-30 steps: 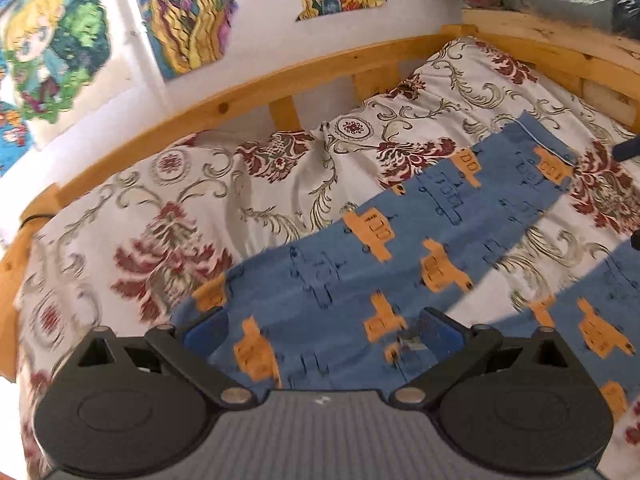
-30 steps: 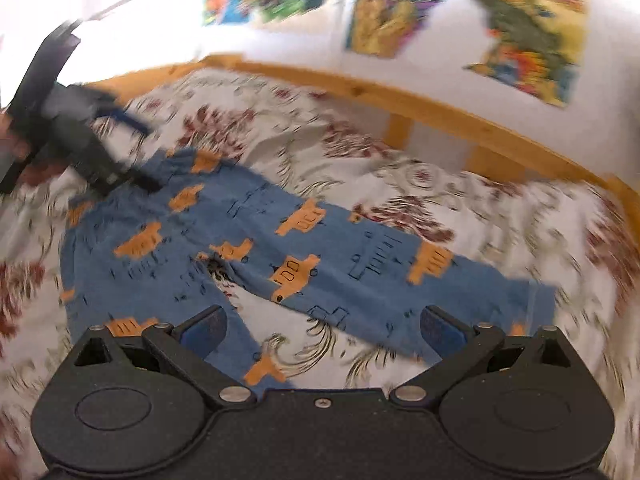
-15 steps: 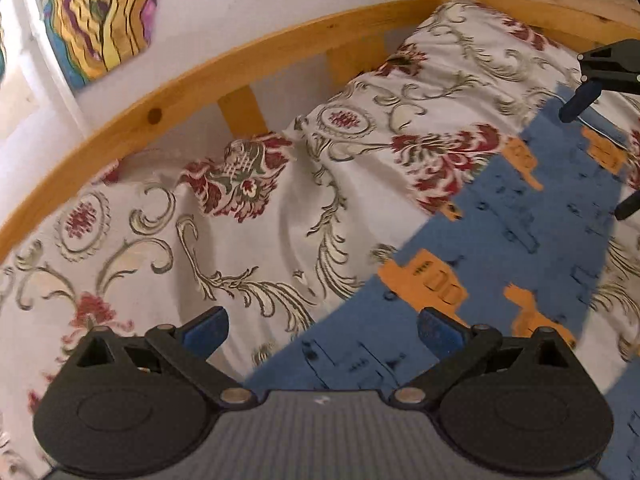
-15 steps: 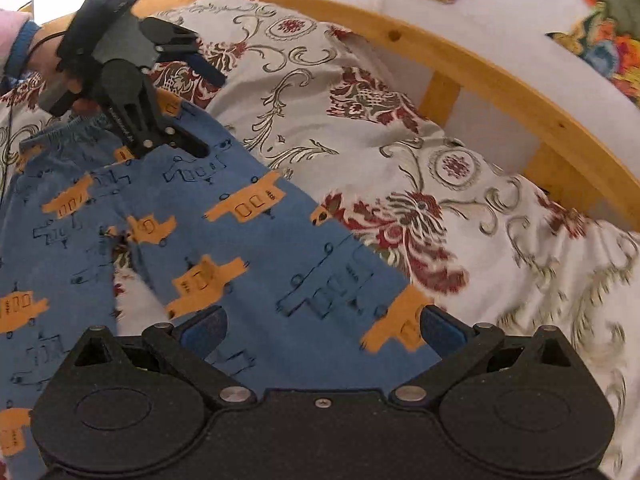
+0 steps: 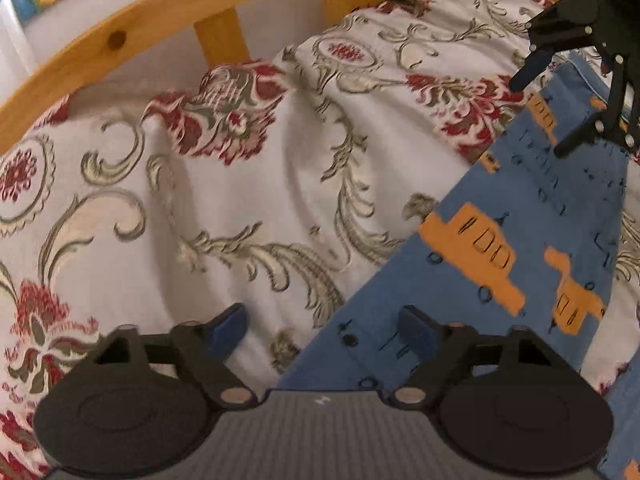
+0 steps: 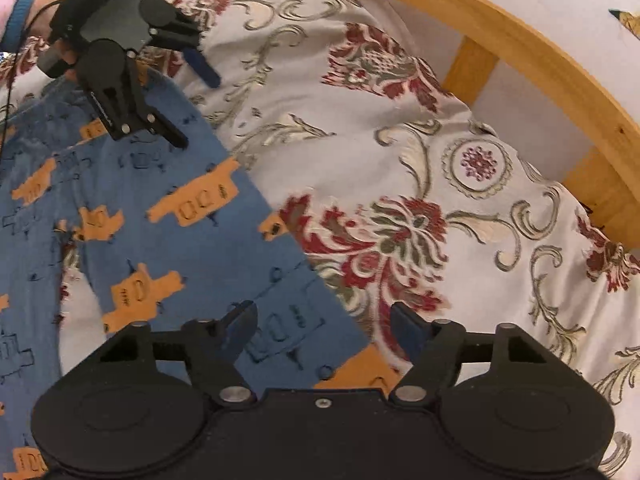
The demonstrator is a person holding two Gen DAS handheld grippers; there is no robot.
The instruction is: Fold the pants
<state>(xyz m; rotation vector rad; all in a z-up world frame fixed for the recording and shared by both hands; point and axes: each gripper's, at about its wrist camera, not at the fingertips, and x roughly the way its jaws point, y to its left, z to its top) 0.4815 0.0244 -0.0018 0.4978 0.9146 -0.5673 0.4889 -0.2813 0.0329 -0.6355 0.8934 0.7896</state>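
Blue pants [image 5: 500, 248] with orange vehicle prints lie flat on the floral bedspread; they also show in the right wrist view [image 6: 168, 216]. My left gripper [image 5: 322, 328] is open, low over the pants' far edge near the waist end. It appears in the right wrist view [image 6: 196, 108], open, one finger over the cloth and one over the bedspread. My right gripper [image 6: 324, 324] is open, straddling the far edge of a pant leg near its hem. It appears in the left wrist view [image 5: 540, 112], open above the leg.
The floral bedspread [image 5: 240, 184] covers the bed. A wooden bed rail [image 5: 168, 32] runs along the far side, also in the right wrist view [image 6: 520, 48], with a white wall behind it.
Both grippers have dropped closer to the bed and moved toward the pants' far edge. Their jaws have narrowed a little but stay open.
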